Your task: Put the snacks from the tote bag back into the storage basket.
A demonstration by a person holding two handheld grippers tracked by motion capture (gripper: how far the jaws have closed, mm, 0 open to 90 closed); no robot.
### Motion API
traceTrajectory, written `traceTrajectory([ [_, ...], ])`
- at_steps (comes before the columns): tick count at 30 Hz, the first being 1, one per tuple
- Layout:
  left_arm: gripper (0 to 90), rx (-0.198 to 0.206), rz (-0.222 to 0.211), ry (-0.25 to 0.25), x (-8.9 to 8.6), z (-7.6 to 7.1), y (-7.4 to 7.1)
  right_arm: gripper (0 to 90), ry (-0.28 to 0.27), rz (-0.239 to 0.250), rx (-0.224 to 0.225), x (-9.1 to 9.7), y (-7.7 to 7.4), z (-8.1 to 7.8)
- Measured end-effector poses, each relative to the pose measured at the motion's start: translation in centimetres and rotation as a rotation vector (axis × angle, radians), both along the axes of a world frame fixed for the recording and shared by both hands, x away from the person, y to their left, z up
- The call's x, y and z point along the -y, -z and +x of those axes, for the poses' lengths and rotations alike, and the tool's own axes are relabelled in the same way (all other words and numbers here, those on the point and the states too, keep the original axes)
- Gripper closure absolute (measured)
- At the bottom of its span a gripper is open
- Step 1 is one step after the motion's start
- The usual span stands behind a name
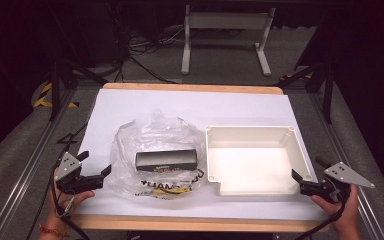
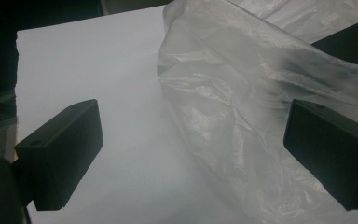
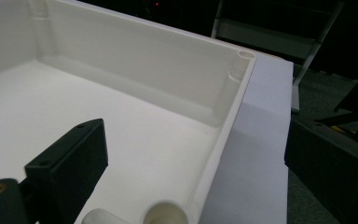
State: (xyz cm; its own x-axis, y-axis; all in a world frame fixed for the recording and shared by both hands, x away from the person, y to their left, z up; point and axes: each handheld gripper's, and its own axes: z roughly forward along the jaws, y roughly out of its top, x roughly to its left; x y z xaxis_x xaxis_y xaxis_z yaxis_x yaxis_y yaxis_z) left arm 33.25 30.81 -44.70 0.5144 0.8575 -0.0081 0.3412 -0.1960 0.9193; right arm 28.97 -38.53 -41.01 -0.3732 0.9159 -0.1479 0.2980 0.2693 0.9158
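A clear plastic bag (image 1: 150,135) lies crumpled on the white sheet, left of centre, with a black box (image 1: 166,160) inside it. Yellow and black print shows on the bag's front. To the right stands a white tray (image 1: 252,130) with nothing in it. My left gripper (image 1: 96,165) is at the bag's left edge, jaws wide and open. In the left gripper view the bag (image 2: 242,93) reaches in between the jaws of the left gripper (image 2: 193,116) without being pinched. My right gripper (image 1: 307,170) is open at the tray's near right corner. In the right gripper view the tray's wall (image 3: 228,116) runs between its jaws.
The white sheet (image 1: 190,107) covers a wooden table with its edge (image 1: 190,222) showing at the front. Metal rails (image 1: 25,165) run along both sides. Behind the table a white stand (image 1: 225,30) and cables lie on the grey floor.
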Motion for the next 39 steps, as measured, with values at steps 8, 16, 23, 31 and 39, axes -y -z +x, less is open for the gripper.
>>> traceTrajectory([
  [8, 5.6, 0.011, 0.003, 0.012, 0.2, -0.2, -0.1, 5.9, -0.01, -0.003, 0.007, -0.4, -0.5, -0.4],
  [16, 5.7, 0.013, 0.005, 0.023, 0.3, -0.4, -0.2, 12.9, -0.07, -0.008, 0.018, -1.7, -1.4, -0.7],
  [23, 5.7, 0.007, 0.023, 0.04, 0.6, -0.4, -0.2, 16.8, -0.092, -0.026, 0.052, -2.7, -2.1, -0.9],
  [31, 6.4, 0.008, 0.026, 0.033, 0.8, -0.5, -0.3, 18.0, -0.131, -0.09, 0.035, -3.9, -2.3, -0.4],
  [39, 6.6, 0.012, 0.025, 0.049, 1.1, -0.8, -0.4, 18.9, -0.232, -0.093, 0.033, -6.8, -4.0, 0.9],
])
